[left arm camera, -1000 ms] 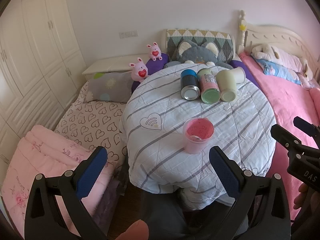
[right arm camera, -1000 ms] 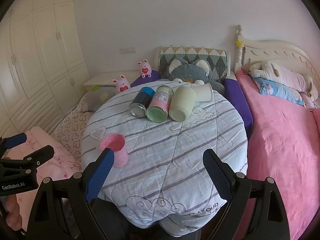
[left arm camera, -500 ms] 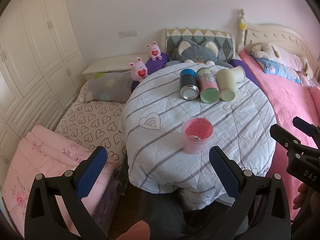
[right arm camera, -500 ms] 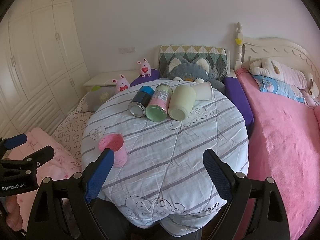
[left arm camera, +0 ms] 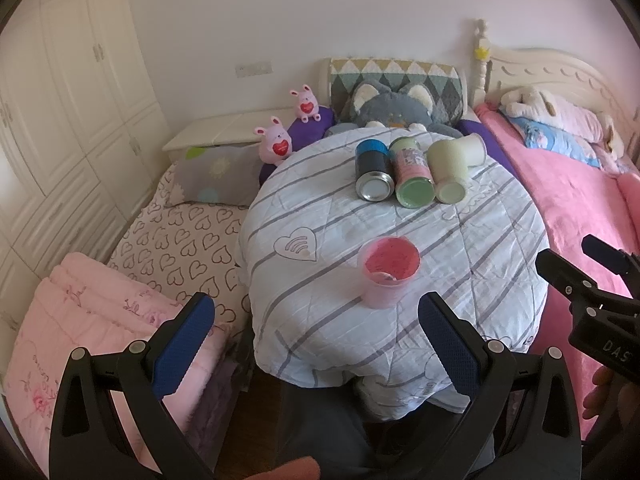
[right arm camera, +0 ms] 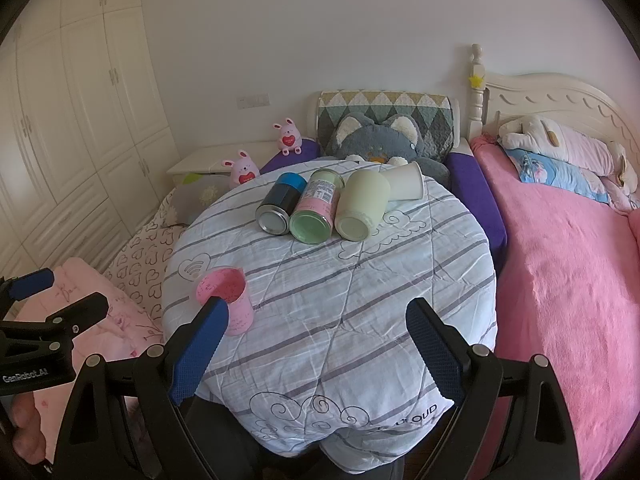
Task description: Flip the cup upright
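The pink cup (left arm camera: 389, 275) is standing upright, mouth up, on the near-left part of the round table (left arm camera: 500, 240), which is wearing a striped quilted cover. Judging from that, one flip looks done, while four more containers are lying on their sides at the far side of the table: a blue-capped metal can (left arm camera: 372, 176), a pink-labelled green jar (left arm camera: 412, 180), a pale green cup (left arm camera: 448, 172) and a white cup (left arm camera: 474, 148) behind it. If these count, most of the work is remaining.

The left tool (left arm camera: 316, 340) is hovering spread wide just near of the pink cup, not touching it and gripping nothing; the cup is sitting just beyond its right finger. The right tool (right arm camera: 316, 344) is also spread wide and empty, pointing over the near middle of the table, with the pink cup (right arm camera: 226, 300) just behind its left finger and the lying containers well apart from it, far across the cover.

Beyond the table, a grey cat plush (right arm camera: 376, 136) is leaning against a patterned cushion, and a pink bed (right arm camera: 560, 260) is lying to the right.
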